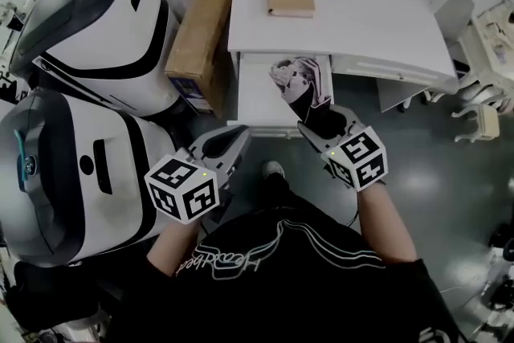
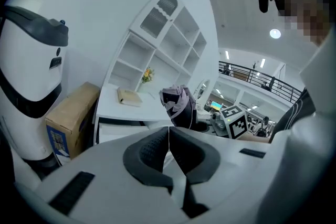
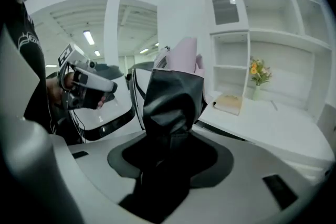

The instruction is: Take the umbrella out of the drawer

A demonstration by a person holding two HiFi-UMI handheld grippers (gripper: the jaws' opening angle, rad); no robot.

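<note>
Head view shows the right tongs (image 1: pixel 320 127) squeezing the dark end of the folded umbrella (image 1: pixel 297 83), which sticks up and away from them, just above the open drawer (image 1: pixel 259 104), while the left tongs (image 1: pixel 234 139) are closed and empty nearby.

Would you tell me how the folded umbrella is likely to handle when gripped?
The umbrella shows loose fabric folds bulging beyond the right gripper, so its cover probably slips or sags. It sticks out straight from the jaws, suggesting a stiff core.
</note>
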